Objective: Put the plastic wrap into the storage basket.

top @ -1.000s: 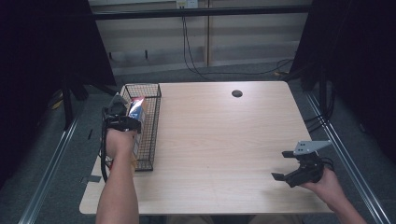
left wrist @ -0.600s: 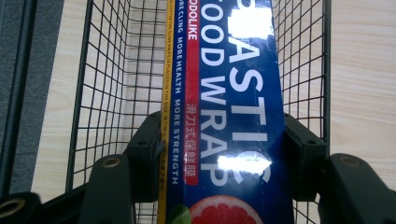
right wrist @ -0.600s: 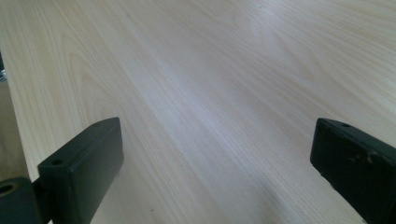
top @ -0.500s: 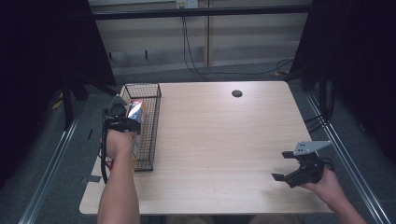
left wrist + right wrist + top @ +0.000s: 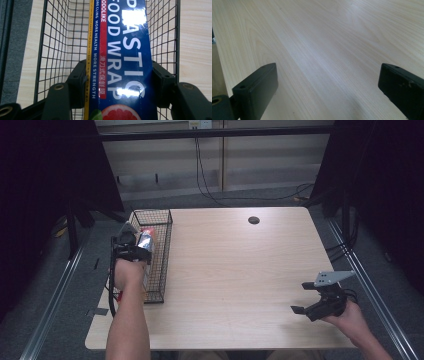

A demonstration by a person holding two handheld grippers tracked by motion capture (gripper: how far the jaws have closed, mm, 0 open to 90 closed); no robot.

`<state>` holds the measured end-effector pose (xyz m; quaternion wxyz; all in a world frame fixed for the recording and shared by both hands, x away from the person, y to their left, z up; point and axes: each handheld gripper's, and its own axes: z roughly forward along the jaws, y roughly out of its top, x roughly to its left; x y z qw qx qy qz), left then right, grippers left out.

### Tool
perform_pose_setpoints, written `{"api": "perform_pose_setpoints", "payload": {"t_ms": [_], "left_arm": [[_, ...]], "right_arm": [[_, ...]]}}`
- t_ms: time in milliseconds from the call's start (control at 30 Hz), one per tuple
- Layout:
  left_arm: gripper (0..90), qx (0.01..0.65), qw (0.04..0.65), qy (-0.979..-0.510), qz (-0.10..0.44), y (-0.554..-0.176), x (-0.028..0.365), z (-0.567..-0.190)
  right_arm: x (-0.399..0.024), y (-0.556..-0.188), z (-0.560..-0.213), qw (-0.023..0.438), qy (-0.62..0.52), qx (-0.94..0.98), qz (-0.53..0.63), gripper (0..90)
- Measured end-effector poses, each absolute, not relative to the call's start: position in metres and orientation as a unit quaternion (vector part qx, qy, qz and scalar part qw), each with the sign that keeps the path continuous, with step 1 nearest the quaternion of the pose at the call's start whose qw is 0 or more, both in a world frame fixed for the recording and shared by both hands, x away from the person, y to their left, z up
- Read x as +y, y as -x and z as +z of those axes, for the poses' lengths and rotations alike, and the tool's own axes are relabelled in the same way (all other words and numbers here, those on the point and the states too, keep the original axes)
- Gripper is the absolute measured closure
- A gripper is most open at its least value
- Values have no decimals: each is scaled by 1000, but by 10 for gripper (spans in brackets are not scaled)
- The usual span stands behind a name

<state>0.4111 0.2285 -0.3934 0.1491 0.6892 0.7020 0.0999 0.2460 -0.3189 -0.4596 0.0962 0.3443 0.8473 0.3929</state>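
The box (image 5: 120, 62) of plastic wrap is a long blue carton with white lettering, a red strip and a yellow edge down one side, and a grapefruit picture at its near end. It sits lengthwise over the wire basket (image 5: 50, 50), and in the left tool view its long sides are pressed by the two black jaws, one on each side near the grapefruit end. The left tool (image 5: 120, 82) is closed on the box, clamped across its width. Whether the box rests on the basket floor or hangs just above it cannot be told.

In the high view the box (image 5: 146, 240) shows as a small bright patch inside the basket (image 5: 162, 260), just ahead of the left tool (image 5: 131, 251), with the person's left hand (image 5: 127, 270) and forearm coming up from the bottom edge. The basket is black, narrow and long, and stands at the left edge of the table (image 5: 240, 270), running from near the far side toward the person.

The right tool (image 5: 320, 305) is well apart from all this, at the near right corner of the table, held low over the wood by the right hand (image 5: 350, 317), with a grey three-cornered plate on top. Its jaws stand wide apart with nothing but bare wood (image 5: 324, 50) between them in the right tool view.

A small dark round hole (image 5: 254, 220) lies in the tabletop near the far edge.
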Motion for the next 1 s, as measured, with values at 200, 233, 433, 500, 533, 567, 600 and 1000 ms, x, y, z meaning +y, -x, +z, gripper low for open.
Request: {"api": "perform_pose_setpoints", "payload": {"t_ms": [200, 233, 433, 500, 533, 567, 600, 1000], "left_arm": [[417, 704, 146, -688, 98, -412, 228, -395], [416, 702, 144, -690, 99, -412, 228, -395], [413, 705, 141, -688, 97, -413, 228, -395], [411, 704, 141, -689, 97, -413, 227, -396], [409, 707, 143, -686, 95, -413, 226, -396], [407, 708, 144, -685, 94, -413, 226, -396], [404, 708, 146, -685, 93, -413, 225, -396], [343, 704, 162, -684, 100, -411, 225, -385]], "right_arm": [[-319, -246, -460, 95, -344, 847, 394, 24], [-319, -246, -460, 94, -343, 847, 395, 24], [-319, -246, -460, 95, -344, 847, 393, 24], [-319, -246, -460, 95, -344, 847, 394, 24], [-319, -246, -460, 96, -344, 847, 393, 24], [-319, -246, -460, 96, -344, 847, 394, 24], [-319, -246, -460, 94, -343, 847, 395, 24], [-318, -246, -459, 96, -341, 848, 396, 25]]}}
